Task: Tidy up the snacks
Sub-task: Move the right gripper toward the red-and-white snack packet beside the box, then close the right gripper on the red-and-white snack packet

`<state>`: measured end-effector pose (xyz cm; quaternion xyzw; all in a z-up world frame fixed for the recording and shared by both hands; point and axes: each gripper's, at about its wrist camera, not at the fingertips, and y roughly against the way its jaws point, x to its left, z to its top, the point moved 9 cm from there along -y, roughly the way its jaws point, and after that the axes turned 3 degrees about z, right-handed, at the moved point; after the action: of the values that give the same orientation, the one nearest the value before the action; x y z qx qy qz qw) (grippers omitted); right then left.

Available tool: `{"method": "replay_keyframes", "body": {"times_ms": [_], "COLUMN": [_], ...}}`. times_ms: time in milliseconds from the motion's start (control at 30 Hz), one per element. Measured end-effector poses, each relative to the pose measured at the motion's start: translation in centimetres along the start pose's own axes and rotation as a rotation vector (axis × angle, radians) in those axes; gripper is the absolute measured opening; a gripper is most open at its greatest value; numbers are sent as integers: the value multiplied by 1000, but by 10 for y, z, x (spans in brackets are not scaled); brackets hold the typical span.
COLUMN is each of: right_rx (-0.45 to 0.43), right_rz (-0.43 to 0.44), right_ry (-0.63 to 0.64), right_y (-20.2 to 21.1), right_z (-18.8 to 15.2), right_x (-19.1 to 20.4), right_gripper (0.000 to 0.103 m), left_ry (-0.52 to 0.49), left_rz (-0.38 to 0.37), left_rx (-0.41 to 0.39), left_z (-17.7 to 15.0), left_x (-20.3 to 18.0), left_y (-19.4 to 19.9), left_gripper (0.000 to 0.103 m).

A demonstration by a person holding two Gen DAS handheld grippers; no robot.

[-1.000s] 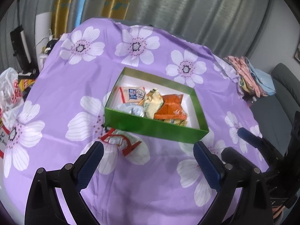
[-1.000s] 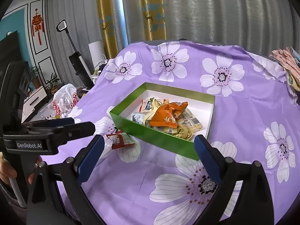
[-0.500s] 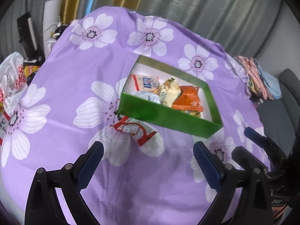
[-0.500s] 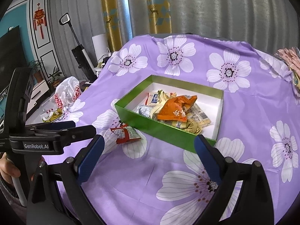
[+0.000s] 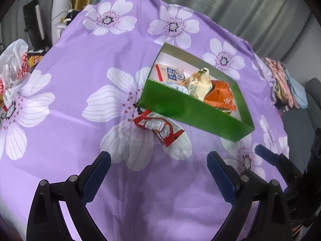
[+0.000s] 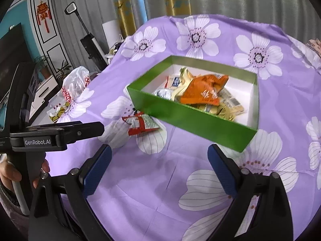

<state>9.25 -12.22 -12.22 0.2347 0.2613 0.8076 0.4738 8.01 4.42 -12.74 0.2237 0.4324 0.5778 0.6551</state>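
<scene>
My left gripper (image 5: 158, 172) hangs released over the purple flowered cloth (image 5: 80, 64), holding nothing. The red-and-white snack packet (image 5: 160, 127) lies just ahead of its fingers, against the near wall of the green box (image 5: 192, 112) (other snacks inside). My right gripper (image 6: 158, 166) gapes empty too.
</scene>
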Motion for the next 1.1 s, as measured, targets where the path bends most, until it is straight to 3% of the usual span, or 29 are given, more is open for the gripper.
{"method": "replay_keyframes", "body": {"times_ms": [733, 1100], "right_rx": [56, 63], "right_rz": [66, 128], "right_ry": [-53, -66], "right_y": [-39, -62], "right_z": [-8, 0], "right_x": [-2, 4], "right_gripper": [97, 84], "left_ry": [45, 67], "left_rz": [-25, -30], "left_rx": [38, 18], "left_z": [2, 20], "left_x": [15, 15], "left_y": [-26, -36], "left_gripper": [96, 96]}}
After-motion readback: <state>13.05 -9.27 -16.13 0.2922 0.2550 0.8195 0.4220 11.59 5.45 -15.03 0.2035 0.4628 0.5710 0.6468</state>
